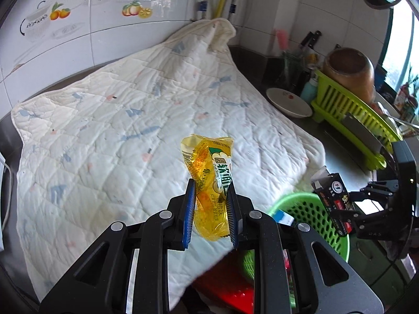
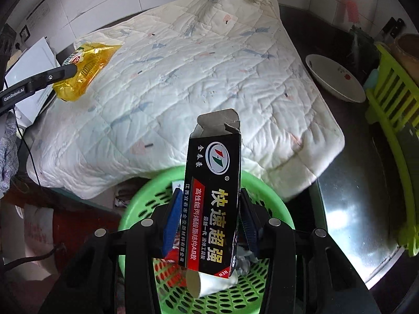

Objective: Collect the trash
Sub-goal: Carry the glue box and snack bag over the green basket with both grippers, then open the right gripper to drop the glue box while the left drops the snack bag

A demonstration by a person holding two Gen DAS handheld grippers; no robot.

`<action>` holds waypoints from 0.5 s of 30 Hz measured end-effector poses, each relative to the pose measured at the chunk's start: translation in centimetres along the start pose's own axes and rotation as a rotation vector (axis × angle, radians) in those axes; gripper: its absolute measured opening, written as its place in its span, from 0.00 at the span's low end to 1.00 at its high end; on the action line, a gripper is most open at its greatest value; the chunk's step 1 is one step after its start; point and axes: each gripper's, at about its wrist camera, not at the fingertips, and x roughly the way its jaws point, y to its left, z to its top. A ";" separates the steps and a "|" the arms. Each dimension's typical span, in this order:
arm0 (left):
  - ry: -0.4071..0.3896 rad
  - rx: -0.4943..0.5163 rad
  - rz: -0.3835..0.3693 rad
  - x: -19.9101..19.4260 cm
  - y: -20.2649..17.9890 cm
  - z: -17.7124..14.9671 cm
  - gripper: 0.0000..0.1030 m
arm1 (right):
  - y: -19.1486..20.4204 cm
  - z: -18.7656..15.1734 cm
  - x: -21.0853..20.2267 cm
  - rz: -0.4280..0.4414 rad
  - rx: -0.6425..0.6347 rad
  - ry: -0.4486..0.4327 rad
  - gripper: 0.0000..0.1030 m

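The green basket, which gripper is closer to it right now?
Right. The right gripper holds the black box directly above the green basket; the left gripper, holding the yellow wrapper, is off to its side.

Quilt spread over tabletop, basket below its near edge.

Wrapper clamped in left hand-held gripper, above quilt's near part; box clamped in right hand-held gripper, upright over basket, to the right of wrapper. Scraps lying in basket under box. Right of quilt on tabletop: bowl, then rack further right with pot in it. Tiled wall behind quilt.
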 end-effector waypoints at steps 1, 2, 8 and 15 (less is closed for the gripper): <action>0.003 0.003 -0.005 -0.2 -0.7 -0.5 0.21 | -0.2 -0.8 -0.1 -0.004 0.000 0.005 0.41; 0.007 0.006 -0.014 -0.3 -1.5 -1.1 0.21 | -0.6 -1.7 -0.1 -0.003 0.001 0.013 0.41; 0.046 0.051 -0.072 -0.4 -5.8 -3.6 0.21 | -1.7 -5.3 -0.7 -0.038 0.002 0.024 0.43; 0.090 0.082 -0.161 0.7 -9.4 -5.0 0.21 | -2.3 -7.3 -2.4 -0.064 0.028 -0.018 0.56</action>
